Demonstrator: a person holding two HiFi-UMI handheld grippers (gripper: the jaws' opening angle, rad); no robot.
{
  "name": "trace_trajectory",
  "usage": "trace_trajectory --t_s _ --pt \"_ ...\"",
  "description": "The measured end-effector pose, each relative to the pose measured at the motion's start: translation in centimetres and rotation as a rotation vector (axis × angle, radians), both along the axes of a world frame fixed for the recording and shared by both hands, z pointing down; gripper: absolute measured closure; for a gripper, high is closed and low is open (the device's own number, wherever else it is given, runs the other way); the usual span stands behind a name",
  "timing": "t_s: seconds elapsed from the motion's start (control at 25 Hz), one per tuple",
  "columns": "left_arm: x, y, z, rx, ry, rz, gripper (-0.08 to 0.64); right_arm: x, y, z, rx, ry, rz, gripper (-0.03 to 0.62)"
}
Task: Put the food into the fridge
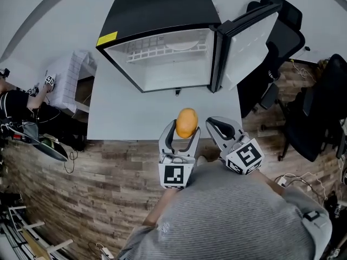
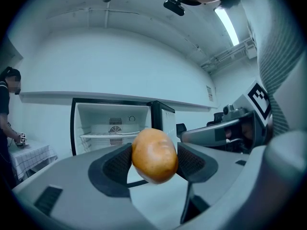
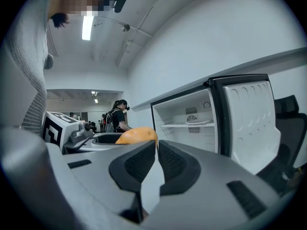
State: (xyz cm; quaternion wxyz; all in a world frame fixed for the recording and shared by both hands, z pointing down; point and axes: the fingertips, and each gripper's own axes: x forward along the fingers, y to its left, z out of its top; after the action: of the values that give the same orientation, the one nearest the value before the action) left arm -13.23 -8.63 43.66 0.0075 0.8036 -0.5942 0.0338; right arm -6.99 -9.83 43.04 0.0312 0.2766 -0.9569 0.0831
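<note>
An orange-yellow mango hangs above the near edge of the white table, pinched between the jaws of my left gripper. In the left gripper view the mango fills the gap between the dark pads. My right gripper is just to its right, shut with nothing between its jaws. Beyond them stands the small black fridge, its door swung open to the right. Inside it is a white wire shelf with a pale plate-like thing on it.
Black office chairs stand to the right of the table. A small table with a checked cloth is at the left, with a person beside it. The floor is wood plank.
</note>
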Motion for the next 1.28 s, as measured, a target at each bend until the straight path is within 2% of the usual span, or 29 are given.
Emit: trace_trajectory --t_s 0.24,0.52,0.76,1.28 --pt "0.9 -1.3 -0.5 0.029 0.012 0.006 0.253 0.1 -1.3 0.3 -0.007 0.003 -0.013 0.578" --pt "0.8 -3.1 0.5 -0.011 -0.007 -0.004 0.253 0.4 -2.7 0.7 -0.027 0.010 -0.016 0.578" --pt "0.1 -5.3 0.3 -0.006 -0.015 -0.022 0.253 0.8 -3.8 1.2 -0.038 0.027 -0.016 0.578" --pt "-2.2 -14.6 -2.1 0.055 -0.133 -0.045 0.253 1.3 -6.1 1.6 -0.046 0.075 -0.049 0.578"
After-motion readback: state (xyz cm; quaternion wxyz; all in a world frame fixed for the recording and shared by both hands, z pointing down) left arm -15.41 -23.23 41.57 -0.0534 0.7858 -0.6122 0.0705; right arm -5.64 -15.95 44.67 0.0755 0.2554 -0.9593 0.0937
